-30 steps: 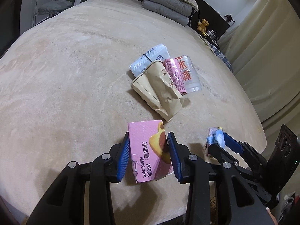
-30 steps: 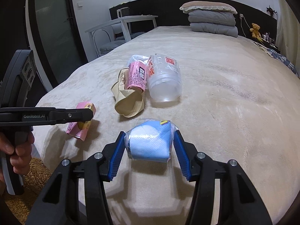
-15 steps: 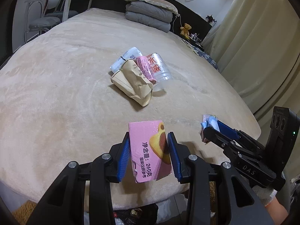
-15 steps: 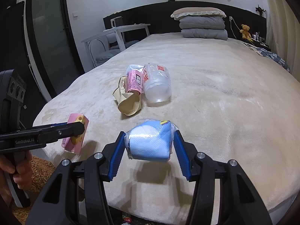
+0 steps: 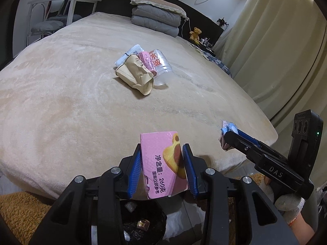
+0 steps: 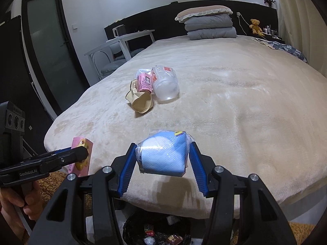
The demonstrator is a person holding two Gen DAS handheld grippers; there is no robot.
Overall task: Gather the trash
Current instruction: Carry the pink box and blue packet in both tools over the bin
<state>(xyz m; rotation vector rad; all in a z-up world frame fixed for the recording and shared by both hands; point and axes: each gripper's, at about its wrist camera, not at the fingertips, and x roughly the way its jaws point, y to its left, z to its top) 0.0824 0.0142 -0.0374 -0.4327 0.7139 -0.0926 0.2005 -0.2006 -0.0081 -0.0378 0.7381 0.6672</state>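
Observation:
My left gripper is shut on a pink snack box with an orange picture, held over the bed's near edge. From the right wrist view the same box shows at the lower left, in the left gripper. My right gripper is shut on a blue and white tissue pack wrapped in clear film; that pack also shows at the right of the left wrist view. A black trash bin with wrappers inside stands below both grippers. A trash pile stays mid-bed: brown paper bag, pink packet, clear plastic cup.
The beige bed cover fills most of the view. Folded grey bedding and a teddy bear lie at the head. A white table with a chair stands left, curtains right, an orange rug on the floor.
Both grippers have drawn back from the middle of the bed to its near edge, carrying the box and the tissue pack. The trash bin has come into view beneath them.

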